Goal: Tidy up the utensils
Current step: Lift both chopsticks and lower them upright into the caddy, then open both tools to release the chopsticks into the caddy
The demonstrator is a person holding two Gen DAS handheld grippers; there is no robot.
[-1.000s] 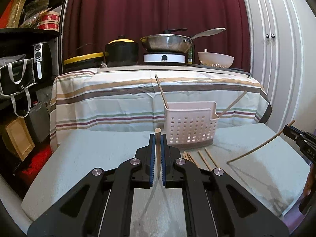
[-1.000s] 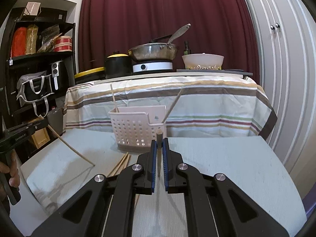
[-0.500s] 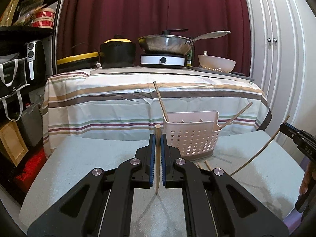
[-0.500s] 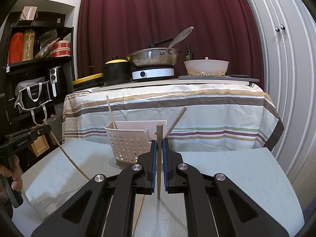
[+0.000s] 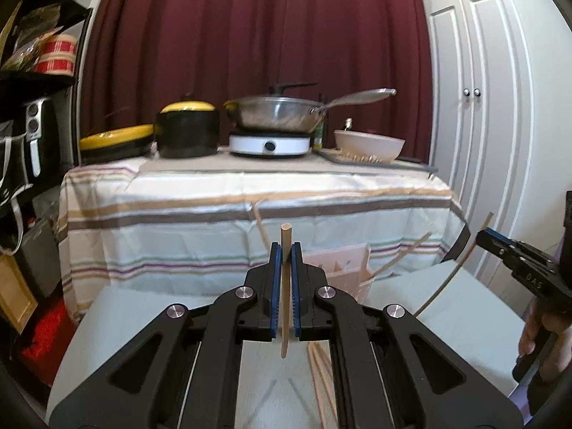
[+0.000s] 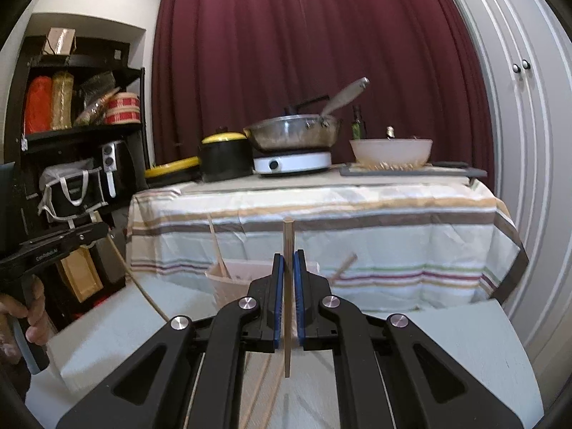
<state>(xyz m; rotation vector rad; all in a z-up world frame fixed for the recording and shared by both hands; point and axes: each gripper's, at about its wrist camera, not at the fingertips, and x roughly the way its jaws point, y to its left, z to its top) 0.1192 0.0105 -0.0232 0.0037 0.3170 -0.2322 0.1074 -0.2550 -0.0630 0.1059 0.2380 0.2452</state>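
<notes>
The left tongs (image 5: 285, 250) are clamping one thin wooden chopstick (image 5: 284, 296) upright above the pale desk (image 5: 143, 321); the right tongs (image 6: 288, 261) are clamping another wooden chopstick (image 6: 287, 307), near the white perforated plastic basket (image 6: 221, 282)

The left tongs (image 5: 285, 250) hide most of the blurred basket (image 5: 343, 264); its contents are unclear.

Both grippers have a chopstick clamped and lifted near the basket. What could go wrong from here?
1. Left gripper pinches its chopstick near the upper end, with most of the length hanging below; it may swing or slip.
2. Right gripper's chopstick hangs the same way; its tip could snag the white basket rim.
3. Two chopsticks already lean in the basket, and may block or get knocked during insertion.
</notes>
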